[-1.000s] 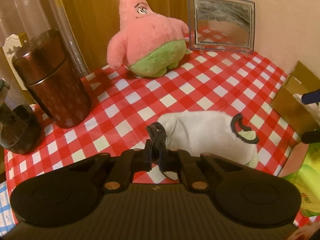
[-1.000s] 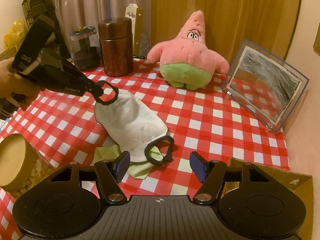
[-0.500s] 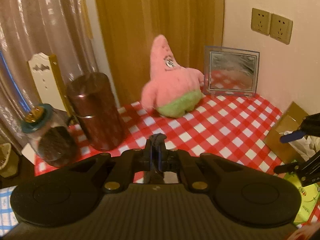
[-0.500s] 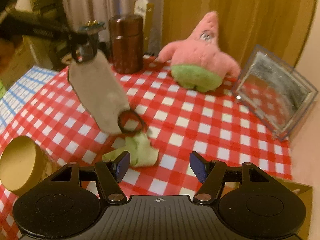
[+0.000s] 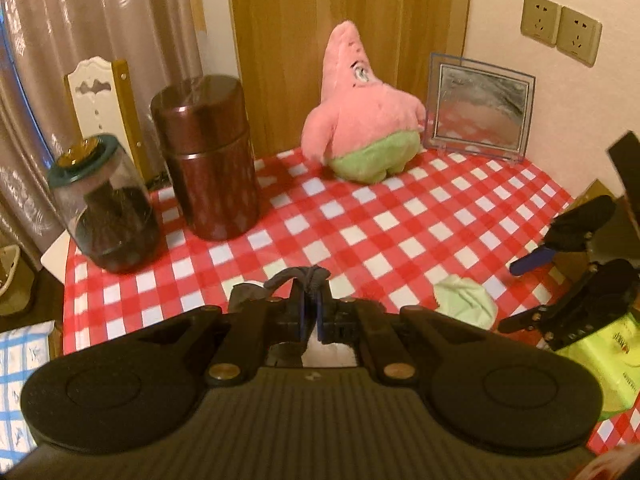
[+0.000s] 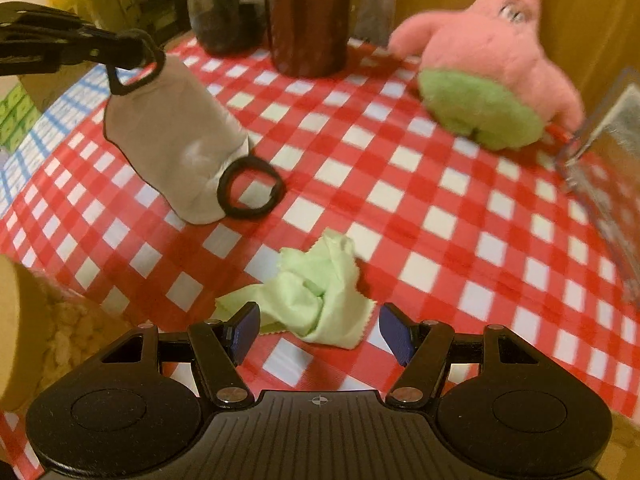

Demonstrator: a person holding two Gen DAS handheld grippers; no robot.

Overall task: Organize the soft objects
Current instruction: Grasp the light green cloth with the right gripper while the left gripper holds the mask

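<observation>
Checked tablecloth (image 6: 440, 216) | left gripper (image 5: 309, 312) pinching mask (image 6: 176, 148) loop | right gripper (image 6: 320, 334) jaws spread.

Our left tongs (image 5: 309, 312) are pinched together on the dark ear loop of the face mask (image 6: 176, 152), which hangs below them with its lower edge down near the tabletop (image 6: 460, 208). In the right wrist view the left tongs (image 6: 132, 50) reach in from the upper left, held level. Our right tongs (image 6: 320, 332) stand wide apart – nothing between the blue pads (image 6: 245, 330) – low over the tabletop and tilted downward. They show at the right edge of the left view too (image 5: 520, 300).
</observation>
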